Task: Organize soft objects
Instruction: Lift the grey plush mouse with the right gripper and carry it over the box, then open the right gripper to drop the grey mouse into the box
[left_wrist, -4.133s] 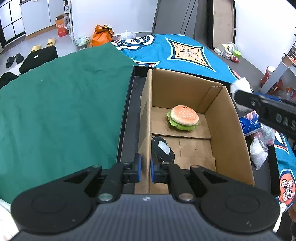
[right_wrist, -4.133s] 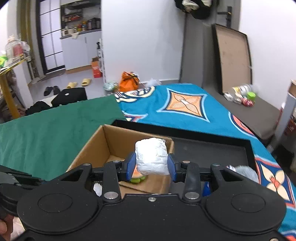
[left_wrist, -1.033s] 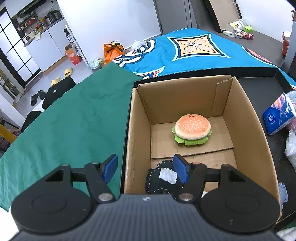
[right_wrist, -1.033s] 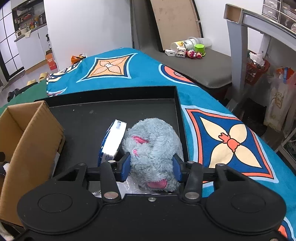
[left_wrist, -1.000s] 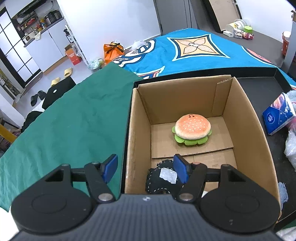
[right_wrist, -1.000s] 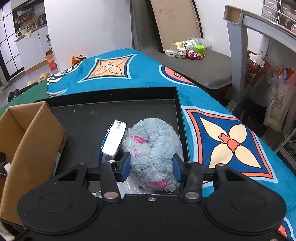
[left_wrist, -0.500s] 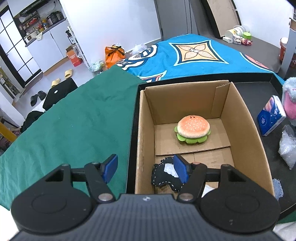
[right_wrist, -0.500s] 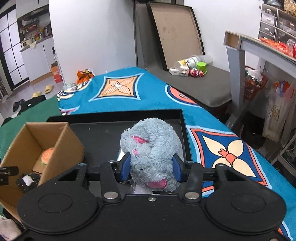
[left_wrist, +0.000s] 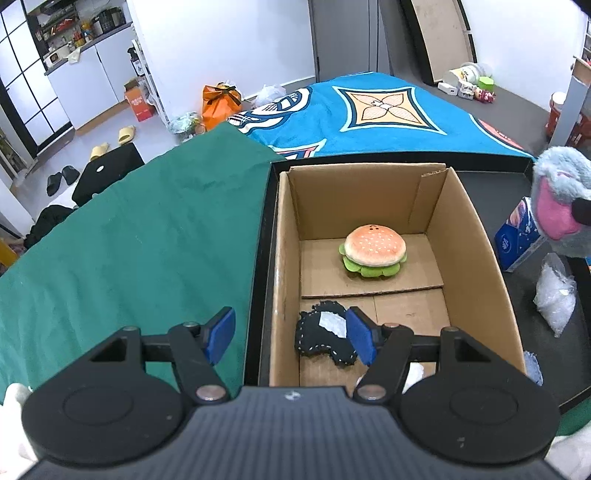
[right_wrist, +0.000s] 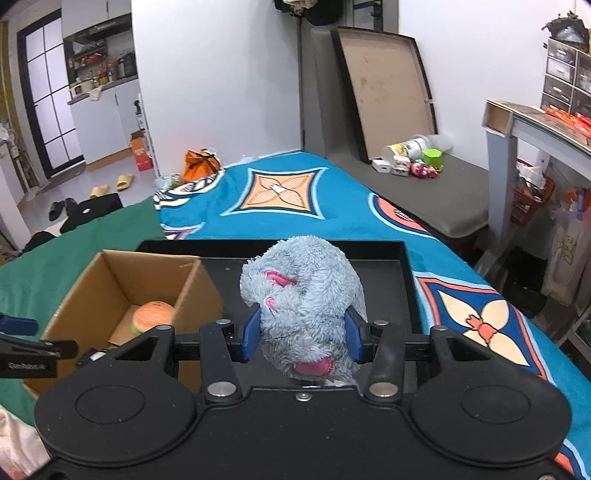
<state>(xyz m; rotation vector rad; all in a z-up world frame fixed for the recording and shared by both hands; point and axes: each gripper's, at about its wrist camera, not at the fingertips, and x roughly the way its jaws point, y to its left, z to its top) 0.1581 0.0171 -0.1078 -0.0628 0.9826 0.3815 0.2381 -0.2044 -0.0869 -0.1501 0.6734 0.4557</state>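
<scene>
An open cardboard box (left_wrist: 476, 258) stands in a black tray (right_wrist: 402, 258). Inside it lie a plush hamburger (left_wrist: 373, 251) and a black soft toy with a white patch (left_wrist: 325, 332). My left gripper (left_wrist: 290, 338) is open and empty, its fingers straddling the box's near left wall. My right gripper (right_wrist: 301, 338) is shut on a grey plush mouse (right_wrist: 303, 295) and holds it above the tray, right of the box (right_wrist: 110, 280). The mouse also shows at the right edge of the left wrist view (left_wrist: 561, 199).
A blue tissue pack (left_wrist: 517, 240) and a clear plastic bag (left_wrist: 556, 295) lie in the tray right of the box. A green cloth (left_wrist: 129, 240) covers the surface to the left, a blue patterned blanket (right_wrist: 295, 199) lies behind.
My right gripper has lifted the grey plush mouse off the tray and carried it up and toward the box. My left gripper has pulled back a little and stays open.
</scene>
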